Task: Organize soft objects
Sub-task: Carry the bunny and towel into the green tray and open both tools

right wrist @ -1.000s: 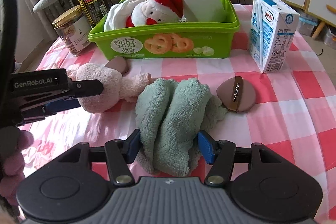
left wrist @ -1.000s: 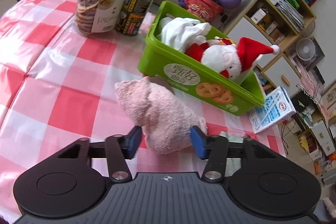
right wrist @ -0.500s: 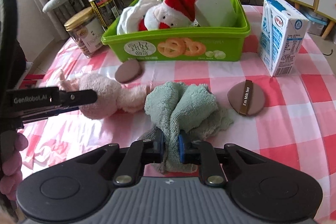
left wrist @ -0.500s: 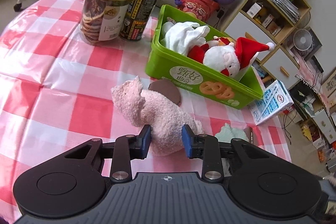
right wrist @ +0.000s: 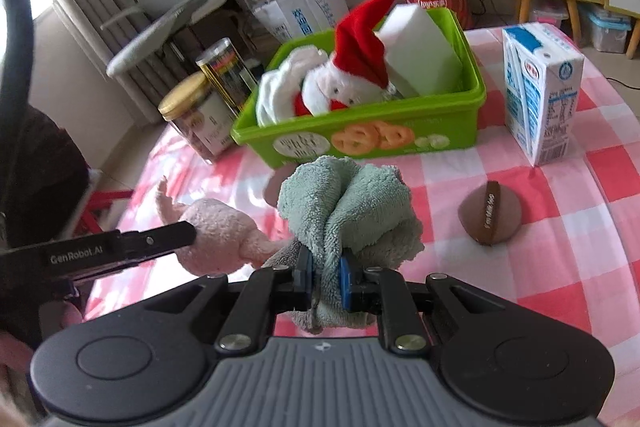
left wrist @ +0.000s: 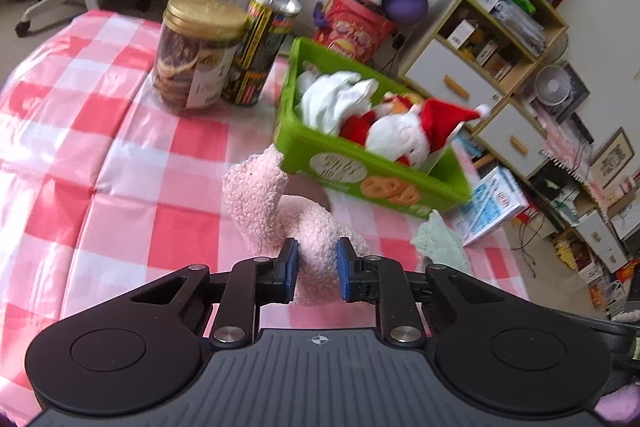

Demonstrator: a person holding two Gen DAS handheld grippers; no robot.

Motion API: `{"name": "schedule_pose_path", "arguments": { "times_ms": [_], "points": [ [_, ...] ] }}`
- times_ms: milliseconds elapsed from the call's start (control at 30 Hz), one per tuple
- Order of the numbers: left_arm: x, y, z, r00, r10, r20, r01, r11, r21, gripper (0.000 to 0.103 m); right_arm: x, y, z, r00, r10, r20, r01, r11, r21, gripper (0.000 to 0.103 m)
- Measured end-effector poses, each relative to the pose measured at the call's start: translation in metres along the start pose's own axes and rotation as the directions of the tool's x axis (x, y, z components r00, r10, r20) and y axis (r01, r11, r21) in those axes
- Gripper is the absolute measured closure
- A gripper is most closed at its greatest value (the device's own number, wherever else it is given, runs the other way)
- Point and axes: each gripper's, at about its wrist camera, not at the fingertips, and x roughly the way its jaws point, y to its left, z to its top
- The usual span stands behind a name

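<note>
My left gripper (left wrist: 317, 269) is shut on a pink plush toy (left wrist: 276, 211) and holds it off the checked tablecloth; the toy also shows in the right wrist view (right wrist: 218, 237). My right gripper (right wrist: 325, 279) is shut on a green towel (right wrist: 352, 203), bunched and lifted above the table; a corner of the towel shows in the left wrist view (left wrist: 440, 241). A green plastic bin (right wrist: 360, 139) stands just beyond, holding a Santa plush (right wrist: 348, 75), a white cloth (right wrist: 276, 95) and a white foam block (right wrist: 420, 55). The bin also shows in the left wrist view (left wrist: 360, 179).
A brown round puff (right wrist: 490, 219) lies on the cloth at right, and another one (right wrist: 274, 185) is partly hidden behind the towel. A milk carton (right wrist: 540, 91) stands right of the bin. A cookie jar (left wrist: 196, 55) and a tall can (left wrist: 262, 51) stand left of it.
Both grippers closed, the left on the pink plush and the right on the green towel, and both lifted their loads off the table toward the bin.
</note>
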Motion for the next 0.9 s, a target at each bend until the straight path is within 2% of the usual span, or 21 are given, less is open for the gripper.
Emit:
{"name": "schedule_pose_path", "arguments": {
  "times_ms": [233, 400, 533, 600, 667, 800, 900],
  "points": [
    [-0.019, -0.019, 0.025, 0.996, -0.021, 0.083, 0.017, 0.998, 0.055, 0.084, -0.024, 0.005, 0.028, 0.994, 0.034, 0.107, -0.036, 0.999, 0.020, 0.103],
    [-0.013, -0.038, 0.056, 0.993, -0.007, 0.120, -0.005, 0.995, 0.097, 0.085, -0.038, 0.008, 0.068, 0.979, 0.059, 0.194, -0.067, 0.997, 0.037, 0.103],
    [-0.009, -0.054, 0.086, 0.987, -0.013, 0.161, -0.005, 0.994, 0.112, 0.089, -0.037, 0.012, 0.104, 0.971, 0.051, 0.235, -0.061, 0.998, 0.034, 0.103],
    [-0.003, -0.064, 0.103, 0.983, -0.013, 0.184, -0.010, 0.992, 0.123, 0.091, -0.031, 0.012, 0.122, 0.968, 0.047, 0.246, -0.057, 0.998, 0.035, 0.103],
    [0.005, -0.074, 0.118, 0.980, -0.026, 0.198, -0.001, 0.990, 0.138, 0.100, -0.022, 0.013, 0.140, 0.968, 0.040, 0.247, -0.049, 0.998, 0.032, 0.103],
    [0.038, -0.087, 0.134, 0.975, -0.041, 0.216, -0.001, 0.982, 0.189, 0.100, 0.003, 0.011, 0.162, 0.972, 0.020, 0.232, -0.027, 0.999, 0.024, 0.103],
    [0.063, -0.081, 0.131, 0.985, 0.002, 0.172, -0.030, 0.986, 0.162, 0.100, 0.025, 0.002, 0.167, 0.981, -0.004, 0.194, -0.009, 0.998, 0.065, 0.103]
  ]
}}
